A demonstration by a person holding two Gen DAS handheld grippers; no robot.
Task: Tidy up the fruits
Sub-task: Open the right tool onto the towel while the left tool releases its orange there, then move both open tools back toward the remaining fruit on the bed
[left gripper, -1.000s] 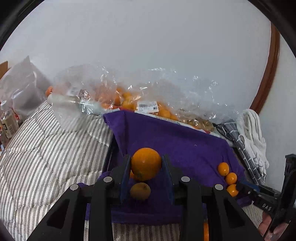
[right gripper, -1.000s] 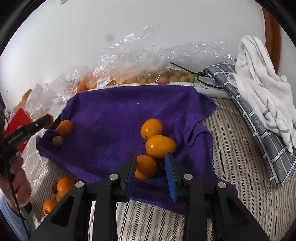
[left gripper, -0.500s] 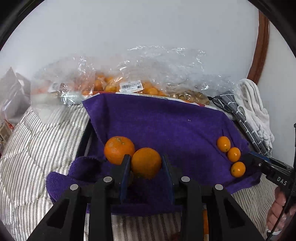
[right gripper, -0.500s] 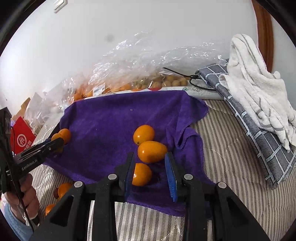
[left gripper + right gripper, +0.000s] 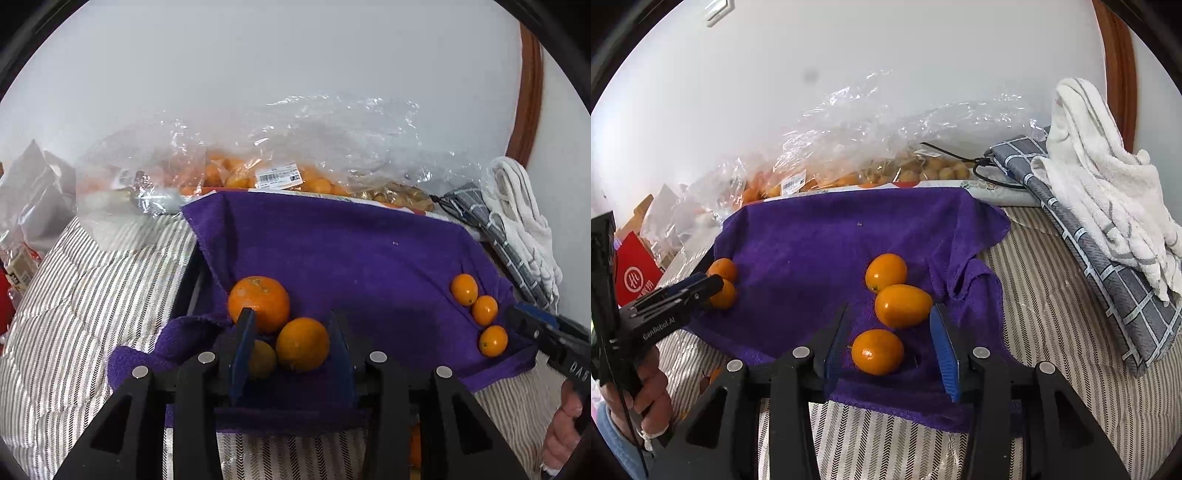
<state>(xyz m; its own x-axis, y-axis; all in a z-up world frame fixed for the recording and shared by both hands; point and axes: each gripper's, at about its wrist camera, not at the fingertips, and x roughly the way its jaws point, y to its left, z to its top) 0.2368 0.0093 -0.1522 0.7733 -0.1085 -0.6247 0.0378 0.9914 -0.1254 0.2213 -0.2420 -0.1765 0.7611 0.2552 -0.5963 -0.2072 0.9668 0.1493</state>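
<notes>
Left tongs [image 5: 291, 343] opening, low over the near left corner of the purple towel [image 5: 354, 258]; pads clear of the round orange [image 5: 302, 344] lying between them, with a duller small fruit [image 5: 261, 359] tucked just behind the left pad. Larger orange [image 5: 258, 303] touching both, just beyond the fingertips. Right tongs [image 5: 890, 345] likewise opening, jaws parted around a kumquat [image 5: 877, 351] on the towel's near right edge, neither pad pressing it. Second kumquat [image 5: 903, 305] just beyond, at the tip of the right finger; third kumquat [image 5: 885, 272] touching that one farther back. All three in a short row, well apart from the oranges on the opposite side of the towel.

Readable writing: "GenRoboAI" in pale letters along the side of the left tongs, seen from the right wrist view; "DAS" partly visible on the right tongs in the left wrist view. White barcode label [image 5: 279, 174] on the clear plastic bag [image 5: 295, 147] of small orange fruit against the wall, print too small to read. Red box [image 5: 635, 271] at far left with a round white emblem and white characters, not legible. Striped bedding [image 5: 1052, 332] under the towel; grey checked cloth [image 5: 1108, 266] and white towel [image 5: 1100, 173] piled at right.
</notes>
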